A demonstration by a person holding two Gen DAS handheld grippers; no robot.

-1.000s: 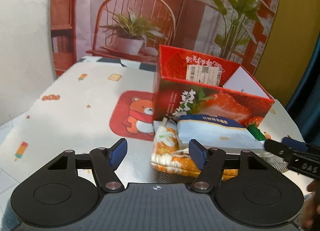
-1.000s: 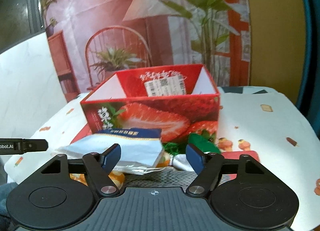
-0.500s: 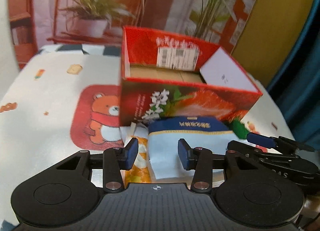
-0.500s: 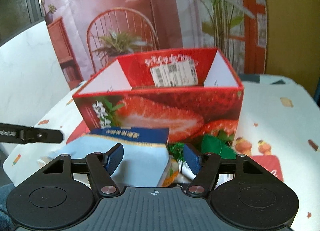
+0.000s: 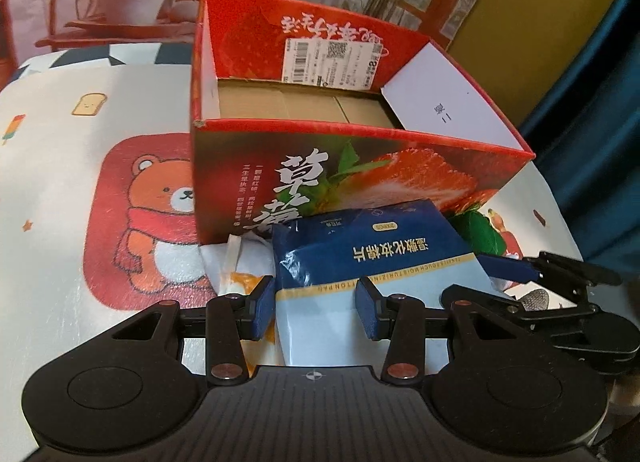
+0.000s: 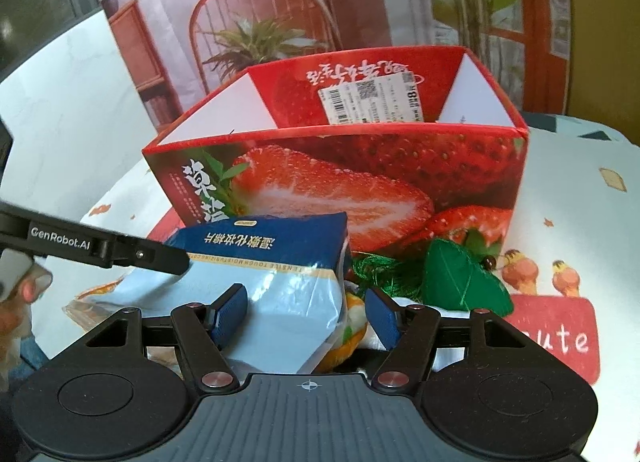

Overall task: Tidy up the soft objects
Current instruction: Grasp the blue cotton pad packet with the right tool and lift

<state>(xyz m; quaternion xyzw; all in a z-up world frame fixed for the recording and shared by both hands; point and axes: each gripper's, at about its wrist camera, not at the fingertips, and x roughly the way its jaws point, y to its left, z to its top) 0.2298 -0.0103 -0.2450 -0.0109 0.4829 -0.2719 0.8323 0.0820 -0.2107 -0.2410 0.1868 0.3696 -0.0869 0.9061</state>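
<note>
The blue cotton pad pack (image 5: 374, 250) lay on the desk (image 5: 60, 166) just before the empty strawberry box (image 5: 352, 178). The left tongs (image 5: 316, 312) stood half open around its near end. The right tongs (image 6: 306, 316) were closing around it, not yet pressing.

The tabletop (image 5: 80, 150) wears a white printed cloth (image 5: 48, 198) with a red bear patch (image 5: 144, 218). A red strawberry box (image 5: 344, 166) stands open at its middle. Against the box's near wall lie an orange-patterned pouch (image 5: 240, 282) and a green leaf-shaped soft piece (image 6: 460, 278), directly on the cloth, with a blue packet (image 5: 372, 258) on top.
</note>
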